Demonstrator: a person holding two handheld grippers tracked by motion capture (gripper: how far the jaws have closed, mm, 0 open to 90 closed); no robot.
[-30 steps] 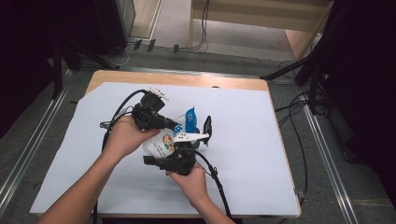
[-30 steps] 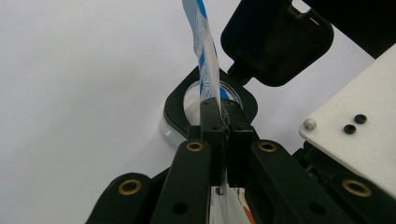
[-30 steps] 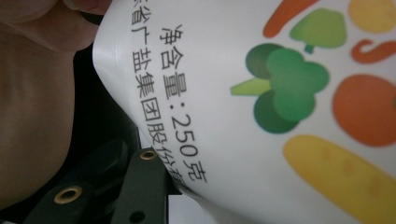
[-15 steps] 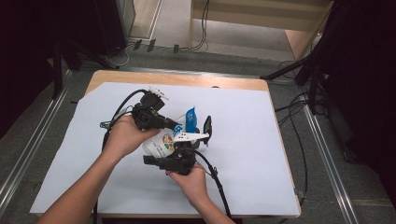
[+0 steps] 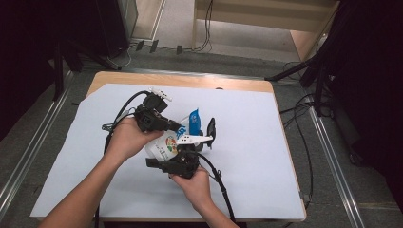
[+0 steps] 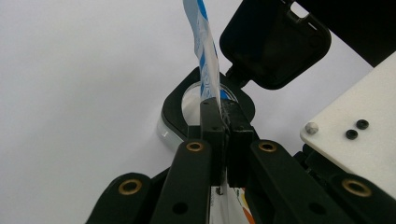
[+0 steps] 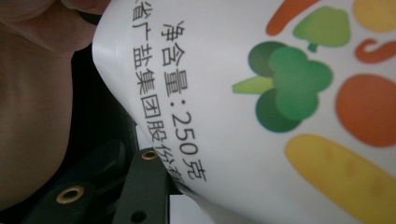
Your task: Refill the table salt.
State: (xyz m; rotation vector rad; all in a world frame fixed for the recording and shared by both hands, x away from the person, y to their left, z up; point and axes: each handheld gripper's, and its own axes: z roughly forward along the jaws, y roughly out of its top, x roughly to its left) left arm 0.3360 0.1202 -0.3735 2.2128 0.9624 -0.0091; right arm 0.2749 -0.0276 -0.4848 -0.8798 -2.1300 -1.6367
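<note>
A white bag [image 5: 165, 145] printed with vegetables, blue at its top [image 5: 194, 119], is held above the table between both hands. My left gripper [image 6: 223, 107] is shut on the bag's thin blue-and-white top strip [image 6: 205, 56]. In the high view the left gripper [image 5: 182, 128] comes in from the left. My right gripper [image 5: 177, 159] comes from below and is shut on the bag's body [image 7: 280, 140], with one black finger [image 7: 142, 184] against the bag's edge and the other hidden behind it. Under the strip sits a clear jar with a black rim [image 6: 175, 105] and an open black flip lid [image 6: 275, 42].
White paper [image 5: 266, 156] covers the wooden table [image 5: 190, 80]. The jar's lid [image 5: 210, 127] stands just right of the bag. Cables trail from both grippers toward the near edge. Metal rails and dark stands flank the table.
</note>
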